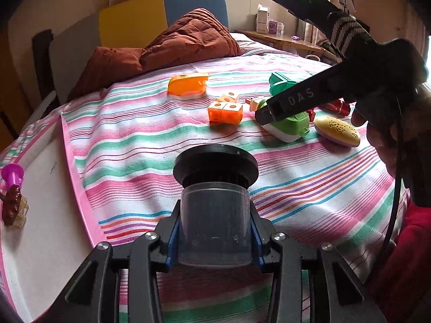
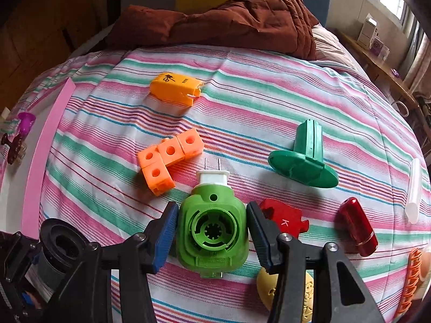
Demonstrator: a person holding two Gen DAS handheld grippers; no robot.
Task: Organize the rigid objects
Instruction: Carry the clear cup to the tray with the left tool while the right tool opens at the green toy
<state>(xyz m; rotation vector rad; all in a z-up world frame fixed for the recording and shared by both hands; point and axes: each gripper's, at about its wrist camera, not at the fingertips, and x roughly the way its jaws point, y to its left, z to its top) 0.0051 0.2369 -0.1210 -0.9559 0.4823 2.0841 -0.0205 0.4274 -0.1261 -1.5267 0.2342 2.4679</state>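
My left gripper [image 1: 214, 232] is shut on a black ribbed cylinder in a clear cup [image 1: 215, 204], held above the striped bedspread; the same cylinder [image 2: 60, 245] shows at the lower left of the right wrist view. My right gripper [image 2: 211, 231] points steeply down and stands open, its blue pads [image 2: 164, 234] flanking a green plug-in device [image 2: 212, 231] with a white pronged end. That device [image 1: 291, 126] lies flat on the bed. In the left wrist view the right gripper [image 1: 268, 114] reaches in from the right over it.
Orange joined cubes [image 2: 169, 158], an orange box [image 2: 175, 91], a dark green hat-shaped piece [image 2: 304, 158], a red puzzle piece [image 2: 282, 219], a red tube [image 2: 357, 226], a yellow oval [image 1: 336, 132] and a white tube [image 2: 413, 188] lie nearby. A pink-edged white board [image 1: 45, 188] is at the left, a brown quilt [image 1: 188, 37] behind.
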